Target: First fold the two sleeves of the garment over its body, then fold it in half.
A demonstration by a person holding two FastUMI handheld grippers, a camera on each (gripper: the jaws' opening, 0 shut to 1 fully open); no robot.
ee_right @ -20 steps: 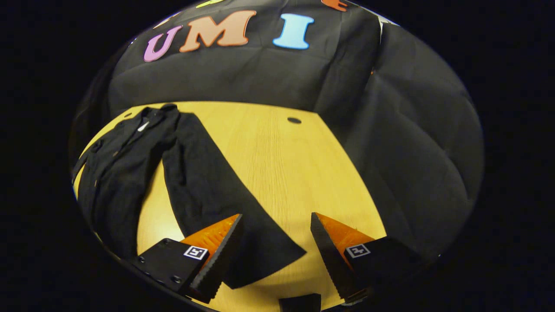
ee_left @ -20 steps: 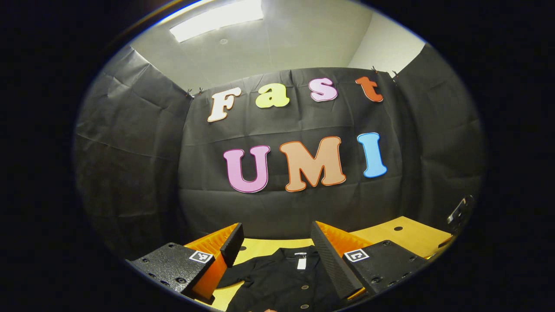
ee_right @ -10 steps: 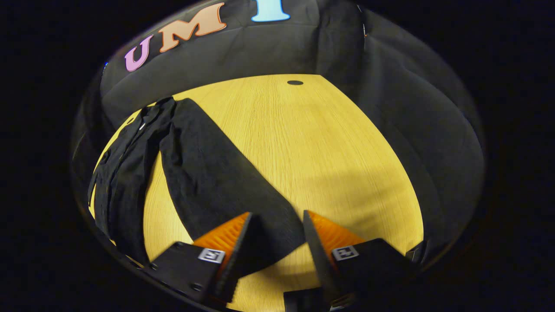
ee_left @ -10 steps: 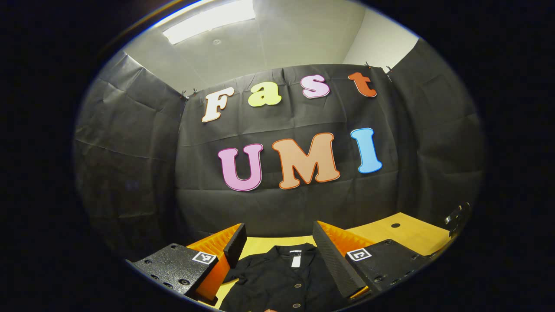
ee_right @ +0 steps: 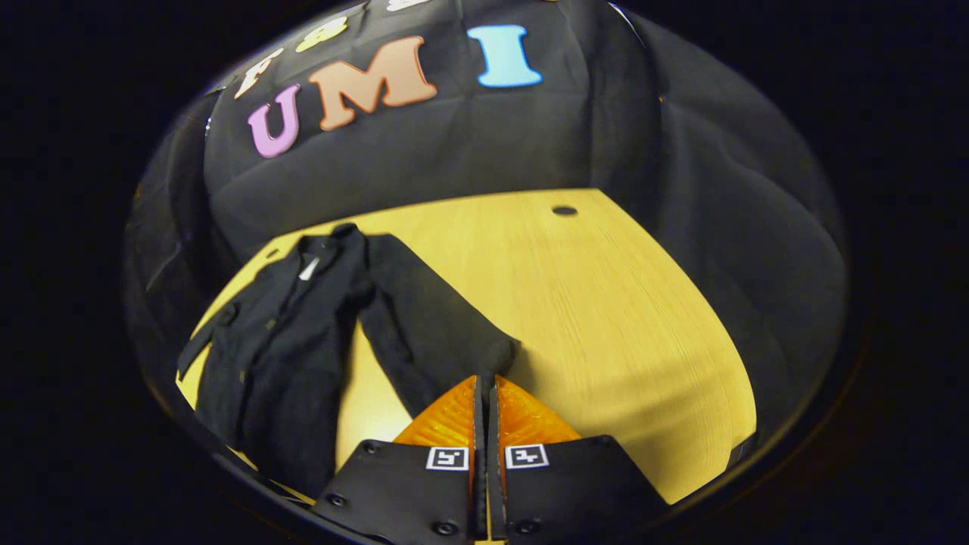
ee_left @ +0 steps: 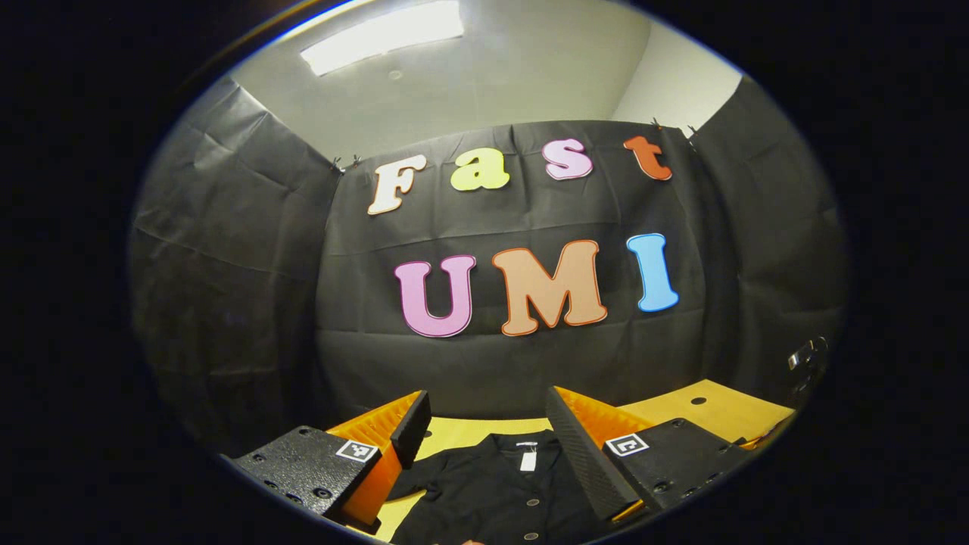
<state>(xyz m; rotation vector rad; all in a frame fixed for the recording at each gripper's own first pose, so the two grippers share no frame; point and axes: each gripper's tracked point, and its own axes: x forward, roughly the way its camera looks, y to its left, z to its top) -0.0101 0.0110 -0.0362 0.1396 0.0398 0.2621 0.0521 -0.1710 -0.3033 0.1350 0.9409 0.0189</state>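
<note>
Right gripper view: right gripper (ee_right: 485, 393), fingers pressed together on the cuff end of the sleeve (ee_right: 431, 325), lifted off the table (ee_right: 606, 303). Garment (ee_right: 280, 341), dark, buttoned, lies flat toward 9 o'clock, collar at the far end; held sleeve runs from its shoulder down to 6 o'clock.
Left gripper view: left gripper (ee_left: 484, 431), fingers well apart, holding nothing, above the collar at 6 o'clock.
Handling, judged: thin, soft, light cloth; droops and creases readily, may drag the body if pulled hard. Best hold: cuff edge for each sleeve; hem or shoulder corners for the half fold.
Status: first sleeve fold under way.
</note>
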